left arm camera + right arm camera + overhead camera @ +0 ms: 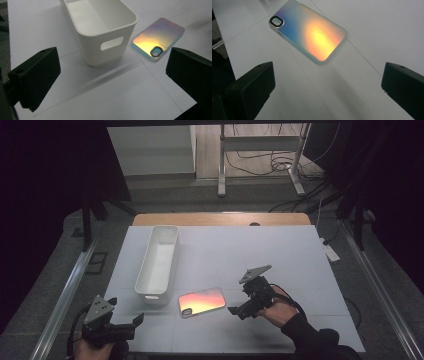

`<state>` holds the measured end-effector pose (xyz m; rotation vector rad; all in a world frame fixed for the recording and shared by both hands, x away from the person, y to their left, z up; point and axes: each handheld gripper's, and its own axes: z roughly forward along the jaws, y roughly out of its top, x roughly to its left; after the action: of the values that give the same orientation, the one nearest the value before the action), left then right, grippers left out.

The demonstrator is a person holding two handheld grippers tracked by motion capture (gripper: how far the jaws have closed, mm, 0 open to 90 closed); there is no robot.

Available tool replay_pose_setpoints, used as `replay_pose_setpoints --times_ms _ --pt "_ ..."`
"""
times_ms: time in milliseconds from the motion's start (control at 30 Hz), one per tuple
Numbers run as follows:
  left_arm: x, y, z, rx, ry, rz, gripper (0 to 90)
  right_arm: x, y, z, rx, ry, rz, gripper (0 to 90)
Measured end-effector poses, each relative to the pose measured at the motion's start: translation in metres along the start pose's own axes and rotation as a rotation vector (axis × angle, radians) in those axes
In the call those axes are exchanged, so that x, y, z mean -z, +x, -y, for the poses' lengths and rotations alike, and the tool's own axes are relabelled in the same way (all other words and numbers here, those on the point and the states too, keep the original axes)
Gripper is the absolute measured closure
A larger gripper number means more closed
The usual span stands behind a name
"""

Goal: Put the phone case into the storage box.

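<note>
An iridescent phone case [202, 301] lies flat on the white table, camera hole toward the near left; it also appears as the phone case [158, 38] and the phone case [309, 30]. A long white bin [159, 257] stands empty just left of it, and the bin [100, 25] has a handle slot in its near end. My right gripper [237, 311] is open, just right of the case, jaws apart and empty [327, 85]. My left gripper [136, 322] is open at the table's near left corner, short of the bin, with nothing between its jaws [112, 82].
The white table top [260, 255] has bare room to the right and behind the case. A wooden strip [220, 218] runs along the far edge. Beyond it stand a metal frame [260, 150] and cables on the floor.
</note>
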<state>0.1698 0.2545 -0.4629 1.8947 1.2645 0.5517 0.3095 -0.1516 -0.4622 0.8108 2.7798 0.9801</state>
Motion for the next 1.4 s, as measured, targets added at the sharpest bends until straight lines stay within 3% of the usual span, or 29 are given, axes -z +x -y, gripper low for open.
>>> replay_pose_setpoints --times_ms 800,1400 --pt "0.000 0.000 0.000 -0.002 0.000 0.002 0.0 -0.031 0.016 -0.026 0.081 0.056 -0.022 0.0" --pt "0.000 0.000 0.000 -0.005 0.001 0.007 0.0 -0.054 0.030 -0.045 0.112 0.094 -0.045 0.0"
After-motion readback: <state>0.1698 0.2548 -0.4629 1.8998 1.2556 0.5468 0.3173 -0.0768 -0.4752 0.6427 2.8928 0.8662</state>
